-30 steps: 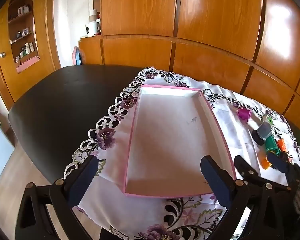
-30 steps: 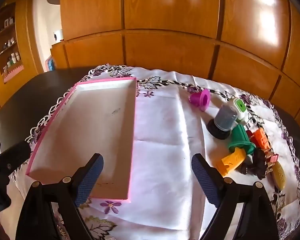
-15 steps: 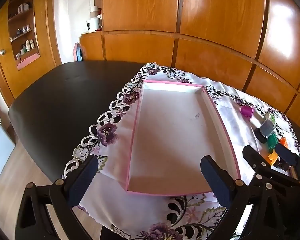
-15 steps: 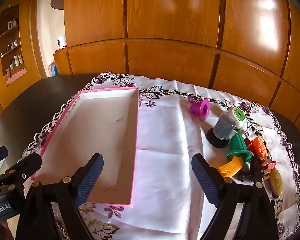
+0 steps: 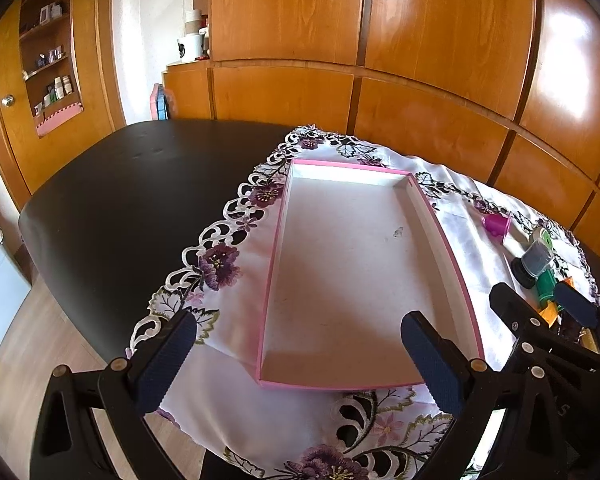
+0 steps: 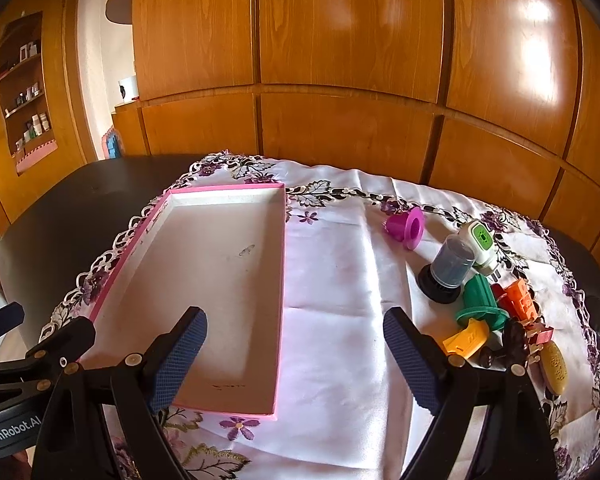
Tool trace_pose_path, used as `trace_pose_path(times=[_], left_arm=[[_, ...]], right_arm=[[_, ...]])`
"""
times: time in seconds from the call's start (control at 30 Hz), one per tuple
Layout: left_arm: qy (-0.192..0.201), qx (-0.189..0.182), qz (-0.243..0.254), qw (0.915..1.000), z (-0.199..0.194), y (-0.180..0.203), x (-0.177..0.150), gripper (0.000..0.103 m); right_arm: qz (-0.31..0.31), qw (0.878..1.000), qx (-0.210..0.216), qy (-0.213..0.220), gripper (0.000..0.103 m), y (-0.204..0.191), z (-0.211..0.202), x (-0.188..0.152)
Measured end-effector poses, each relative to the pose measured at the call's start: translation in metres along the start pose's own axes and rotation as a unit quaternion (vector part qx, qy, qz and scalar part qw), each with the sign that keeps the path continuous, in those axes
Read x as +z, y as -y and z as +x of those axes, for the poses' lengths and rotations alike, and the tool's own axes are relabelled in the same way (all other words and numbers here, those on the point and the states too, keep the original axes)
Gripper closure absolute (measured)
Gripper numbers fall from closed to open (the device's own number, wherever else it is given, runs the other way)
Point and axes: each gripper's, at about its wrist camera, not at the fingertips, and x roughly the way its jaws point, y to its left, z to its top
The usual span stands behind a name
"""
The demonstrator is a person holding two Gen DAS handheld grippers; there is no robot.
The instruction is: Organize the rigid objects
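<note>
evidently both the left gripper (image 5: 298, 354) and right gripper (image 6: 296, 354) hover with jaws apart and empty, since the toys (image 6: 476, 300) cluster at right, outside the pink tray (image 6: 216, 404) lower left.

A shallow rectangular tray (image 6: 220, 280) with pink walls and a pale floor lies flat on the cloth, nothing in it. To its right, well apart, small toys lie in a loose cluster. A magenta cup (image 6: 406, 227) lies on its side, farthest back. Nearer sit a grey cylinder (image 6: 448, 274) on a black base, touching a white block (image 6: 480, 246) with a green face. Then come a green piece (image 6: 480, 300), an orange block (image 6: 518, 304), a yellow-orange piece (image 6: 466, 338), a dark figure (image 6: 514, 344) and a yellow oval (image 6: 554, 368).
</note>
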Motion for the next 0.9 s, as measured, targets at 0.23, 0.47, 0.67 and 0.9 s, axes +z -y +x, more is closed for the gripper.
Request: trace_pose_path(times=[0.23, 0.47, 0.67, 0.9], left_arm=[[0.004, 0.003, 0.005, 1.0000, -0.001, 0.002, 0.000, 0.000], [0.006, -0.003, 0.010, 0.9999, -0.003, 0.004, -0.001, 0.000], [0.005, -0.020, 0.014, 0.9997, -0.004, 0.006, -0.001, 0.000], [-0.021, -0.029, -0.002, 0.9994, 0.003, 0.005, -0.001, 0.000]], right_arm=[[0.003, 1.000, 0.001, 0.003, 0.012, 0.002, -0.002, 0.000], [0.001, 1.000, -0.002, 0.003, 0.012, 0.004, -0.002, 0.001], [-0.001, 1.000, -0.003, -0.002, 0.012, 0.007, 0.000, 0.000], [0.001, 1.000, -0.005, -0.003, 0.012, 0.012, -0.001, -0.001]])
